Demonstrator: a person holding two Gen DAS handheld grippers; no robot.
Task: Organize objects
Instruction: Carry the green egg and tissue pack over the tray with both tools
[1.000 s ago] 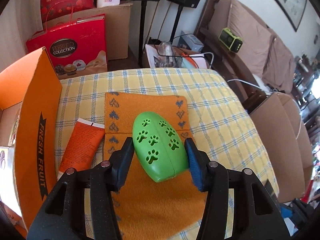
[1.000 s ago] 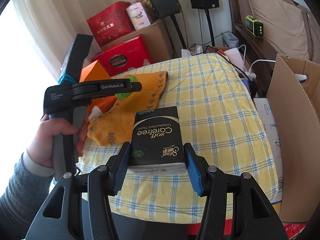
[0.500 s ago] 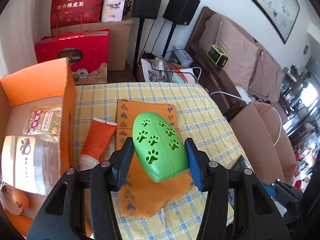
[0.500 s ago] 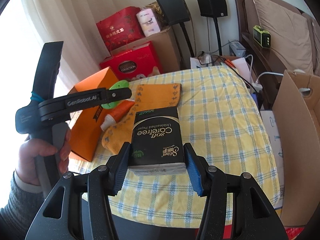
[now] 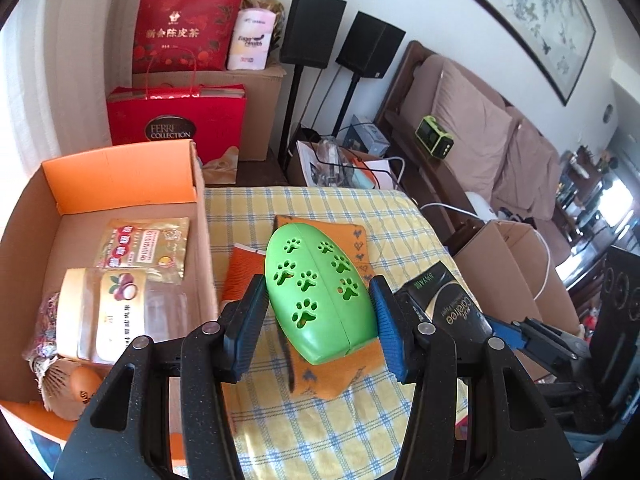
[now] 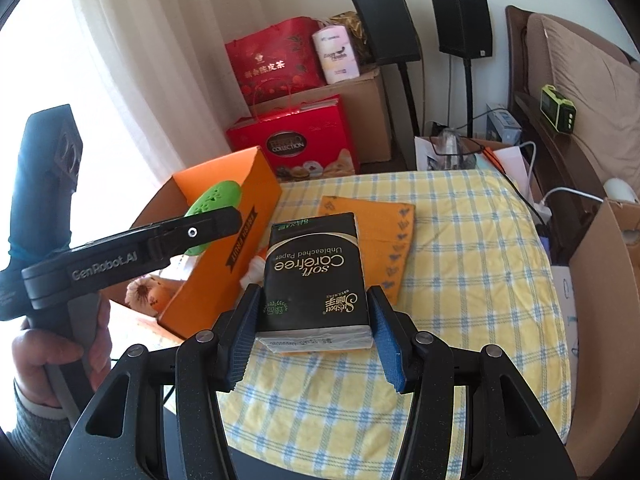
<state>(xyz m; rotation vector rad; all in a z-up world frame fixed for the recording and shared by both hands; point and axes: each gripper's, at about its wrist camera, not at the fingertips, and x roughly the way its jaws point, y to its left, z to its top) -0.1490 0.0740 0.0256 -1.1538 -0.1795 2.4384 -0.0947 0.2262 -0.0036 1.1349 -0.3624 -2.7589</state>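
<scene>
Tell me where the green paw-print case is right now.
The green paw-print case is clamped in the left gripper, held above the orange cloth, just right of the orange cardboard box.

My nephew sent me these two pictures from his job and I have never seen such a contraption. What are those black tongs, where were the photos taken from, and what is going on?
No robot here: a person holds a hand-held clamp in each hand, each carrying a wide-angle camera looking along its two fingers. One picture comes from the left gripper, which is shut on a green paw-print case. The other comes from the right gripper, shut on a black tissue pack; there you also see the person's hand holding the left tool. Below is a table with a yellow checked cloth, an orange towel and an orange tube. Beside it stands an open orange box already holding snacks.
</scene>
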